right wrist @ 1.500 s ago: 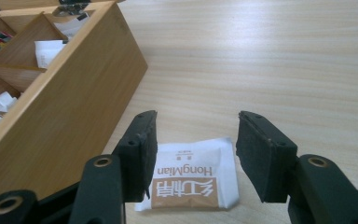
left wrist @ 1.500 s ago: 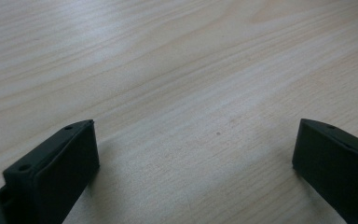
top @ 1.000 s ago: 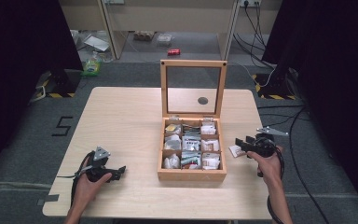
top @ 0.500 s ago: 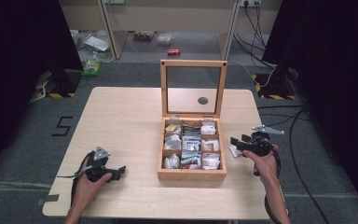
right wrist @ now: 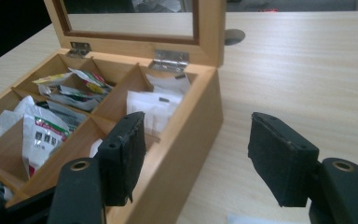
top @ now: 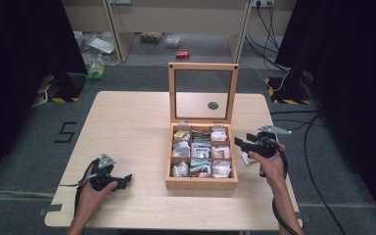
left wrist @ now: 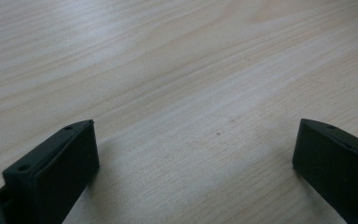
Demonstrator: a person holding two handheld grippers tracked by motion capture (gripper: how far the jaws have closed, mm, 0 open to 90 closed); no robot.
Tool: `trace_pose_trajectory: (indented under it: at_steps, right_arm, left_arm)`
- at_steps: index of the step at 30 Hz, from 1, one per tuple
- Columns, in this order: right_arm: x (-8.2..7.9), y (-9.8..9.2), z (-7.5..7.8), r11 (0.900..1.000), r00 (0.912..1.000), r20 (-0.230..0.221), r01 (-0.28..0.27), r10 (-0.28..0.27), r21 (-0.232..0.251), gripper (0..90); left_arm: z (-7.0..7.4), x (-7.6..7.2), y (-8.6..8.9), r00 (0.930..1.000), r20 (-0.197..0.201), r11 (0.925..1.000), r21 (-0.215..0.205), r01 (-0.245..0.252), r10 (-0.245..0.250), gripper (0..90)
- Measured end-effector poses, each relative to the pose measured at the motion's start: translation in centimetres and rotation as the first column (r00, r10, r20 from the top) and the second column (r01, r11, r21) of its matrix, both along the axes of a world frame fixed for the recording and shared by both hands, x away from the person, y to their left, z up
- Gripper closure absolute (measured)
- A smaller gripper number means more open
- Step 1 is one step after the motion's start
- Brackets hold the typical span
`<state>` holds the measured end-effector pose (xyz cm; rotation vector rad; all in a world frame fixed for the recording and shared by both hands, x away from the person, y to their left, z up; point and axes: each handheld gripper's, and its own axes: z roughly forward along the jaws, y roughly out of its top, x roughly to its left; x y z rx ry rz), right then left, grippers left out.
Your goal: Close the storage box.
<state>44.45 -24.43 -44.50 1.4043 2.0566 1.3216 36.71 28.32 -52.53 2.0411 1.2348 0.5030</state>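
Since a second ago I am lifting my right gripper [top: 241, 143] off the table and carrying it toward the wooden box [top: 201, 183], leaving the white packet [top: 247, 157] lying on the table just beside the box's right wall. My jaws there have just been opening and are now standing spread with nothing between them; in the right gripper view one is hanging over the box's near right compartment and the other outside the wall. My left gripper [left wrist: 191, 154] is keeping still at the near left of the table [top: 127, 122], jaws spread wide over bare wood, holding nothing.

I am judging the packet to be very light, thin and soft, a flat sachet that is likely to be slippery and will crumple if pinched hard. Lying flat, it is offering little to grip, so I am thinking of taking it by one edge or a raised corner with a shallow pinch.

Around it, the box is holding many more sachets [right wrist: 42, 128] in its compartments, some standing above the dividers. Its glass lid [top: 203, 93] is standing upright at the back, clear of my reach. What is standing in my way is the box's right wall, close against the packet, and my own hand over it.
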Motion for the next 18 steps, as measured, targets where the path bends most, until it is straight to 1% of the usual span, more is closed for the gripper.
trace_pose_trajectory:
  at_steps: [1,2,3,4,5,7,9,10,12,13,14,18]
  right_arm:
    - [0.6,0.4,0.1,1.0,0.9999,0.011,-0.005,0.005,-0.003,36.4]
    - [0.6,0.4,0.1,1.0,0.9999,0.011,-0.005,0.005,-0.003,36.4]
    - [1.4,0.8,0.4,1.0,0.9999,0.014,0.003,-0.003,-0.007,36.2]
    - [1.4,0.8,0.4,1.0,0.9999,0.014,0.003,-0.003,-0.007,36.2]
    - [2.2,0.9,0.7,1.0,0.9997,0.022,0.013,-0.013,0.001,36.2]
    - [3.0,1.0,1.1,1.0,0.9992,0.036,0.019,-0.019,0.004,36.2]
    - [3.3,1.0,1.3,1.0,0.9989,0.041,0.021,-0.021,0.003,36.1]
    - [4.2,1.1,1.6,1.0,0.9986,0.044,0.029,-0.029,0.003,36.1]
    - [4.4,1.2,1.8,1.0,0.9984,0.046,0.031,-0.031,0.0,36.1]
    - [5.0,1.3,2.0,0.999,0.9981,0.053,0.032,-0.032,0.019,36.1]
    - [5.1,1.4,2.0,0.999,0.998,0.053,0.034,-0.035,0.027,36.1]
    - [5.7,1.8,2.0,0.999,0.9981,0.055,0.027,-0.028,0.021,36.1]
  left_arm:
    - [0.0,0.0,0.0,1.0,0.0,1.0,-0.001,0.0,0.0,0.0]
    - [0.0,0.0,0.0,1.0,0.0,1.0,-0.001,0.0,0.0,0.0]
    - [0.0,0.0,0.0,1.0,-0.001,1.0,0.001,0.001,-0.001,0.0]
    - [0.0,0.0,0.0,1.0,-0.001,1.0,0.001,0.001,-0.001,0.0]
    - [0.0,0.0,0.0,1.0,0.0,1.0,0.001,0.001,-0.001,0.0]
    - [0.0,0.0,0.0,1.0,0.0,1.0,0.001,0.001,-0.001,0.0]
    - [0.0,0.0,0.0,1.0,0.0,1.0,0.001,0.001,-0.001,0.0]
    - [0.0,0.0,0.0,1.0,-0.001,1.0,0.001,0.001,-0.001,0.0]
    - [0.0,0.0,0.0,1.0,-0.001,1.0,0.001,0.001,-0.001,0.0]
    - [0.0,0.0,0.0,1.0,0.0,1.0,0.001,0.001,-0.001,0.0]
    - [0.0,0.0,0.0,1.0,0.0,1.0,0.001,0.001,-0.001,0.0]
    - [0.0,0.0,0.0,1.0,0.0,1.0,0.001,0.001,-0.001,0.0]
